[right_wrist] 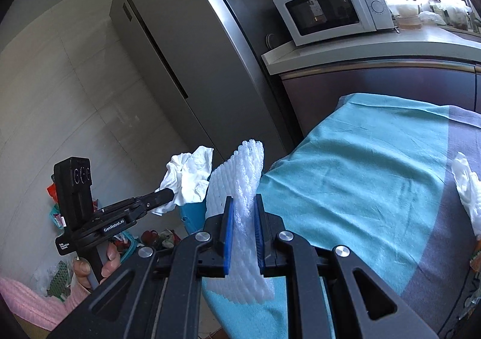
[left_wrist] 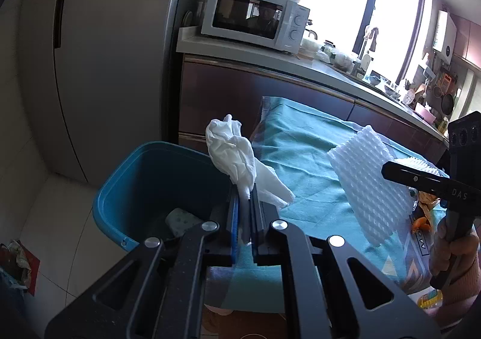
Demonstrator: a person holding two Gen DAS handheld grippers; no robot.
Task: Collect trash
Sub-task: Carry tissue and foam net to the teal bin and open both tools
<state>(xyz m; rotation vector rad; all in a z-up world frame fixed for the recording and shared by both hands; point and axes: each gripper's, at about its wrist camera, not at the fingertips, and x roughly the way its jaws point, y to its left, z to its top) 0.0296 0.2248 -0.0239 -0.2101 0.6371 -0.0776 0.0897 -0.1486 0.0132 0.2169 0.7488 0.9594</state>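
My left gripper (left_wrist: 248, 197) is shut on a crumpled white tissue (left_wrist: 234, 152) and holds it at the right rim of a blue trash bin (left_wrist: 132, 176). The bin holds a pale spotted scrap (left_wrist: 182, 220). My right gripper (right_wrist: 243, 203) is shut on a white foam net sleeve (right_wrist: 240, 176) above the teal tablecloth (right_wrist: 360, 176). The sleeve (left_wrist: 369, 182) and right gripper (left_wrist: 390, 172) also show in the left wrist view. The left gripper (right_wrist: 168, 194) with the tissue (right_wrist: 188, 176) also shows in the right wrist view. Another white tissue (right_wrist: 467, 188) lies on the cloth at the right.
A grey fridge (right_wrist: 186, 47) stands behind the bin. A counter with a white microwave (left_wrist: 255, 17) runs behind the table. Orange peel scraps (left_wrist: 424, 218) lie on the cloth near the right gripper. Bags and clutter (right_wrist: 60, 276) sit on the floor at the left.
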